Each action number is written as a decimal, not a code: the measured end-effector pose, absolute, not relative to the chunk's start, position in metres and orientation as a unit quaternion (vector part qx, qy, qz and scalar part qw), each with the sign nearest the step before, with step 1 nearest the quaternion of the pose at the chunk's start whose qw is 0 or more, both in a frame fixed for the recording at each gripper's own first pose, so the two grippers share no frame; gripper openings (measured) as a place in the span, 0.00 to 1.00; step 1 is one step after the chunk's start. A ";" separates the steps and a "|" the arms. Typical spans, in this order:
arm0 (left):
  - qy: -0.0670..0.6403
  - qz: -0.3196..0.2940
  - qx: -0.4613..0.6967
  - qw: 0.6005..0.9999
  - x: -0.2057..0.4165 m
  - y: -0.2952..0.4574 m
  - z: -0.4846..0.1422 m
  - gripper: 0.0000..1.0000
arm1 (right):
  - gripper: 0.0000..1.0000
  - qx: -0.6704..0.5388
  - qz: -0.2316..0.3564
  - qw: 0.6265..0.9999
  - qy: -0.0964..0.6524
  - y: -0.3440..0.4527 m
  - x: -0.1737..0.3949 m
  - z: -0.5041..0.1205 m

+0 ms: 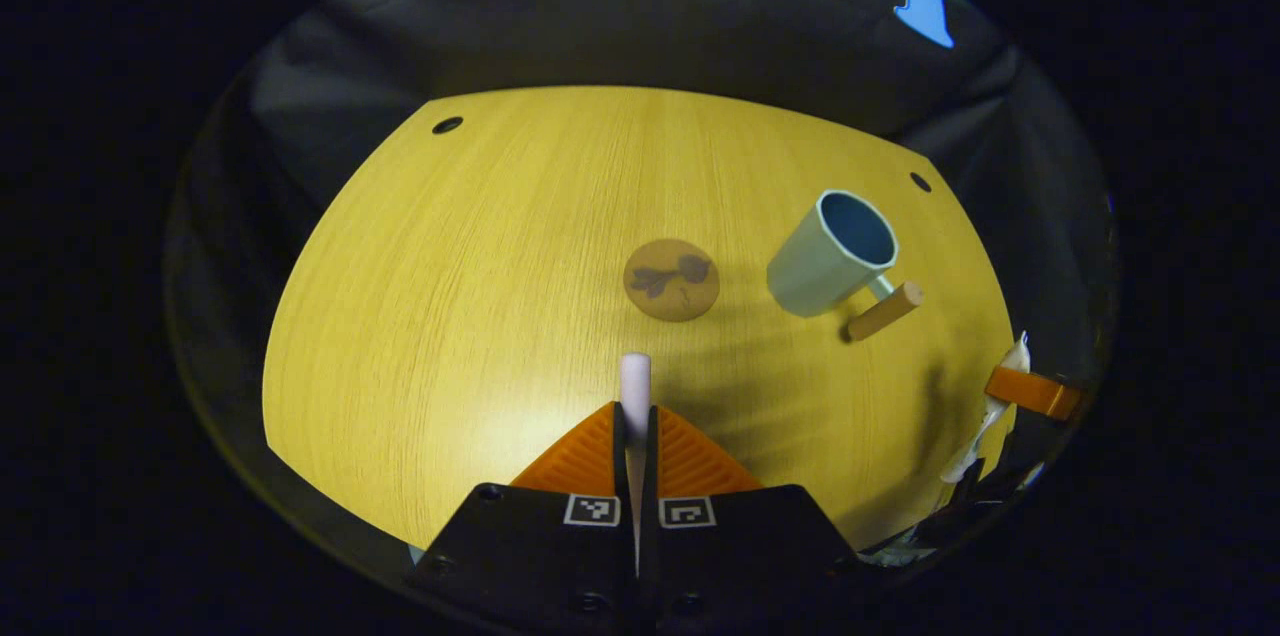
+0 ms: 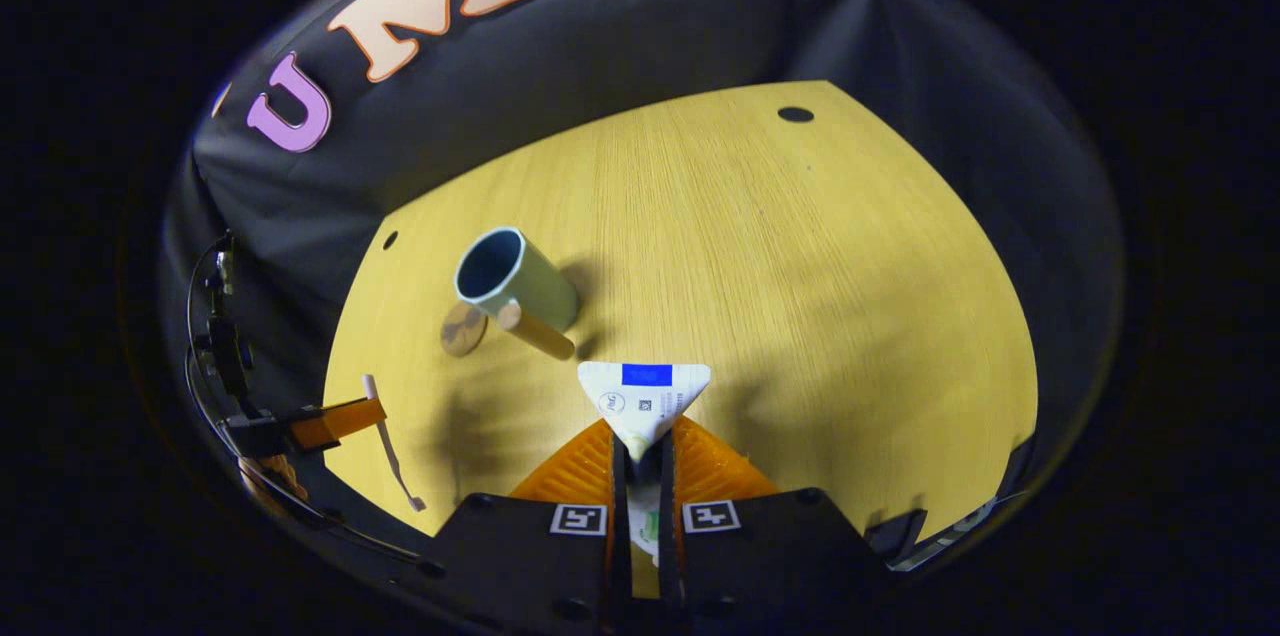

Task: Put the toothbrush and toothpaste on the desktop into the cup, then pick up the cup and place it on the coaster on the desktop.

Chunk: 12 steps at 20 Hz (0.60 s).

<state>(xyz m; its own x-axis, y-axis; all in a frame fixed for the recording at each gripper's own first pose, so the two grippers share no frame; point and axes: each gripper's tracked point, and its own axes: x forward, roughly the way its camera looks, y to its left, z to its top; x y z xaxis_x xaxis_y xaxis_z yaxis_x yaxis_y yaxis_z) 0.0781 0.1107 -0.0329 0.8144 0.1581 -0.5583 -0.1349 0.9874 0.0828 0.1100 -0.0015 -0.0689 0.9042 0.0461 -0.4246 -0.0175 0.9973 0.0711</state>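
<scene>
Low in the left gripper view, the left gripper (image 1: pixel 636 416) is clenched on the toothbrush (image 1: pixel 635 384), whose pale end sticks up between the two fingers. Beyond it on the wooden desktop (image 1: pixel 450 316) lies the round coaster (image 1: pixel 671 279), bare. To the coaster's right, apart from it, stands the cup (image 1: pixel 833 254), mouth open, its wooden handle (image 1: pixel 884 310) pointing near and right. At the far right edge the right gripper (image 1: pixel 1030 394) shows, with the pale toothpaste tube (image 1: pixel 1000 406) in it.

Near the bottom of the right gripper view, the right gripper (image 2: pixel 645 451) grasps the toothpaste tube (image 2: pixel 645 401), both fingers pressed on it, its flat crimped end uppermost. Farther off to the left stands the cup (image 2: pixel 515 281), with the coaster (image 2: pixel 461 329) just beside it on the left. At the left edge the left gripper (image 2: pixel 340 421) holds the toothbrush (image 2: pixel 385 441) above the desktop (image 2: pixel 800 316).
</scene>
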 end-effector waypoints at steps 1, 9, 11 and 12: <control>0.280 0.068 0.027 0.957 0.084 0.114 -0.029 0.00 | 0.13 0.031 0.018 0.979 0.201 0.005 0.111 -0.057; 0.172 -0.011 0.050 0.984 0.110 0.120 0.048 0.00 | 0.13 0.048 0.077 0.995 0.050 0.083 0.125 0.044; 0.146 -0.026 0.062 0.987 0.115 0.119 0.065 0.00 | 0.13 0.052 0.091 0.994 0.015 0.097 0.127 0.062; 0.133 -0.032 0.071 0.988 0.117 0.121 0.071 0.00 | 0.13 0.057 0.101 0.993 -0.002 0.108 0.131 0.072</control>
<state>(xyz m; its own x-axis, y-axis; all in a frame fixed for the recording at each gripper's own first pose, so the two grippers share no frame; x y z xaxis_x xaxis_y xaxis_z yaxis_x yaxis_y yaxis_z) 0.1173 0.1208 0.0713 0.9625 -0.0437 -0.2678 0.0817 0.9878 0.1324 0.1306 0.1076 0.0719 0.9795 0.2009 0.0152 -0.2013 0.9730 0.1133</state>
